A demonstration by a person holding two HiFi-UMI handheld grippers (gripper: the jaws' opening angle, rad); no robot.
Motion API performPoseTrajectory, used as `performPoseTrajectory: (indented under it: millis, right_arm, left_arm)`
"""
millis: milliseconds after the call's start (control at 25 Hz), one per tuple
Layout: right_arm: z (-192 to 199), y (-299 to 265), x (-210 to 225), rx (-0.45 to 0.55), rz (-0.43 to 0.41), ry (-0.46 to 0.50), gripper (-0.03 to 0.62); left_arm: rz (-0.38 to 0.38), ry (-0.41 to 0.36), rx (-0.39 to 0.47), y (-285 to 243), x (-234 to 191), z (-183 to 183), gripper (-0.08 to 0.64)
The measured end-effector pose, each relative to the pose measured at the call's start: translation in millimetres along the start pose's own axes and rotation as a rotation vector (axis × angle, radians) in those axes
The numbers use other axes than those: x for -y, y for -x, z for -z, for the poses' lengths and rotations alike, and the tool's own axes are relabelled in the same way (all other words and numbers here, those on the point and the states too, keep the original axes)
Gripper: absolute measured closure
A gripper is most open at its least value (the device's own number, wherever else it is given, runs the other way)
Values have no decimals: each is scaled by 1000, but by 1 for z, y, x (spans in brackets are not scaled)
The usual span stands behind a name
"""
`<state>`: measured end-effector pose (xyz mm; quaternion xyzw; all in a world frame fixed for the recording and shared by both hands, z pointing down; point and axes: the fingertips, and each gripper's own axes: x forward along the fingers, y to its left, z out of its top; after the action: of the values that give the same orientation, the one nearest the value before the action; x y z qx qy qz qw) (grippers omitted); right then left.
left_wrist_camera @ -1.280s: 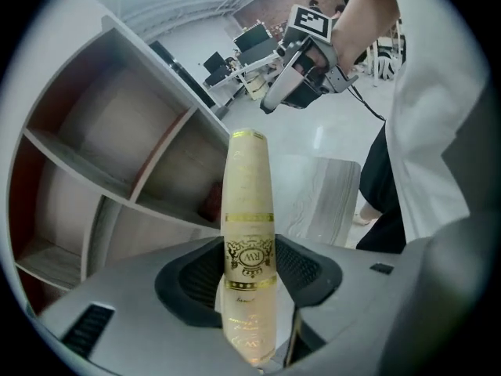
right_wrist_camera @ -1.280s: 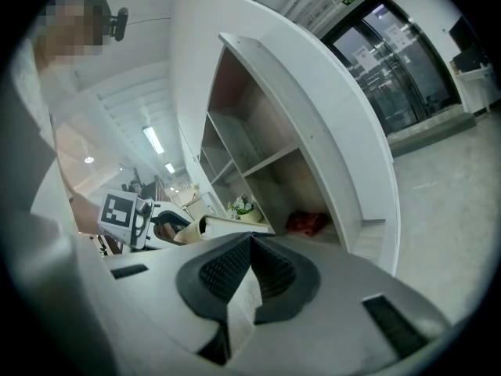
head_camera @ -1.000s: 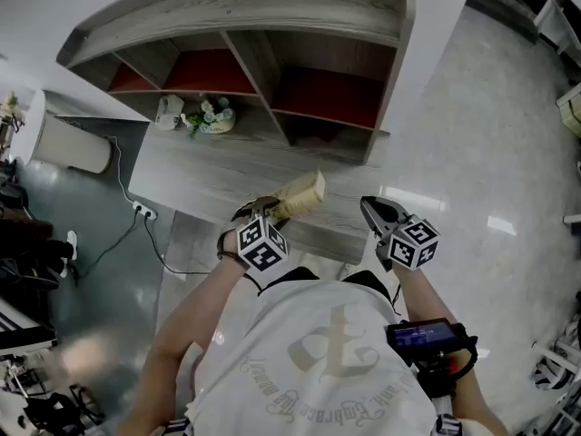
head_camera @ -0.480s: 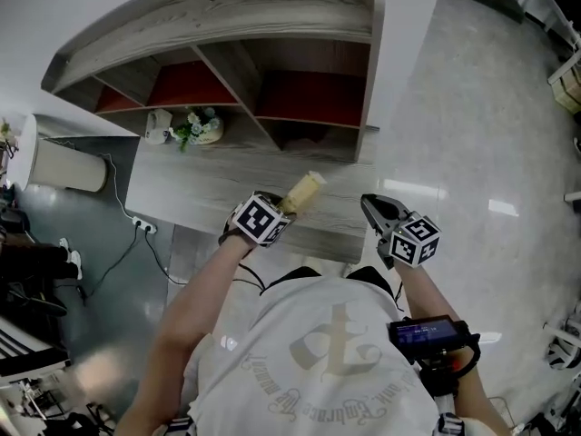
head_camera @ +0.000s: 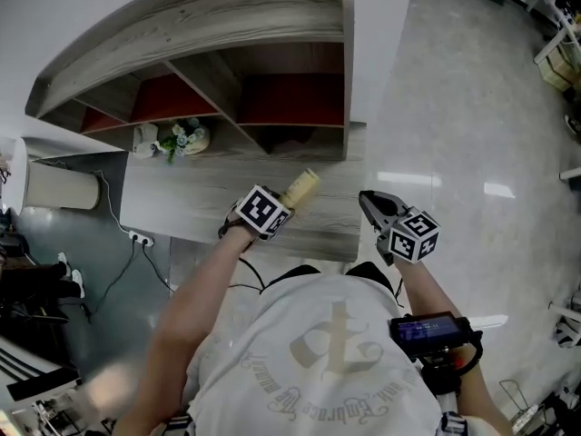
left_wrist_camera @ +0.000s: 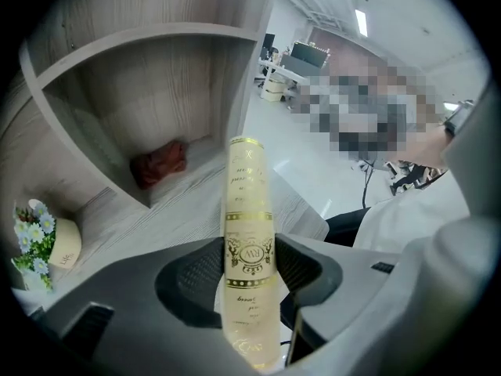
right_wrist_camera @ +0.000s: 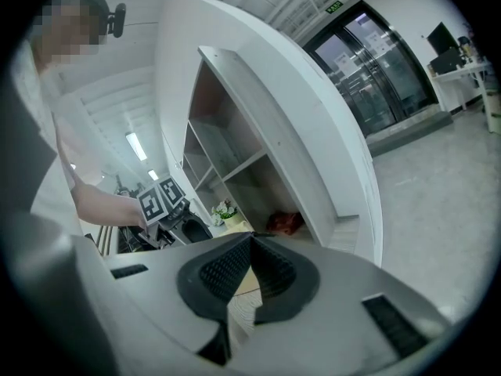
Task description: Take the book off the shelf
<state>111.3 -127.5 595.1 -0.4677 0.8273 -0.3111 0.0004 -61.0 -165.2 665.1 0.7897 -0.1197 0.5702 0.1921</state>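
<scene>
Left gripper (head_camera: 280,204): jaws pinch a book (head_camera: 300,186), cream with gold print, one pad on each cover. In the left gripper view the book (left_wrist_camera: 249,210) stands up between the dark pads (left_wrist_camera: 196,269) with its narrow edge facing the camera and its upper end well clear of the jaws. The book is out of the shelf (head_camera: 227,25) and is held in front of the open compartments, over the grey wood ledge (head_camera: 182,189); contact with the ledge cannot be confirmed. Right gripper (head_camera: 374,209): jaws pressed together at the tips, nothing between them, as the right gripper view (right_wrist_camera: 250,245) confirms; it is held beside the ledge's right end, apart from the left gripper. On the ledge, at its left end, stands a flower pot (head_camera: 186,137). A red object (left_wrist_camera: 159,163) lies in the back of one lower compartment. The person's white shirt (head_camera: 327,361) fills the bottom of the head view.
</scene>
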Motion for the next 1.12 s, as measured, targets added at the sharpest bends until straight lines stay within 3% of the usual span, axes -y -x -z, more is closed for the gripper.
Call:
performPoseTrajectory:
  millis: [360,640,720,880,1120]
  right_arm:
    - [1,4,3,-4,17,-7,588]
    - [3,-1,4,-4,12,-7,588]
    - [5,1,5,-8,16,-6,588]
    - [5,2,6,-6,16,-4,588]
    - [5,4,4,-5,14,1,588]
  left_arm:
    - [-42,-25,9,-4,-4,-3,337]
    - [-62,-28,38,-1,-9,-7,304]
    - [-61,-28,45,0,-8,-9,264]
    - [-65,-29,55,5,-8,-10,264]
    - [-71,-9,120,18,-5,-15,264]
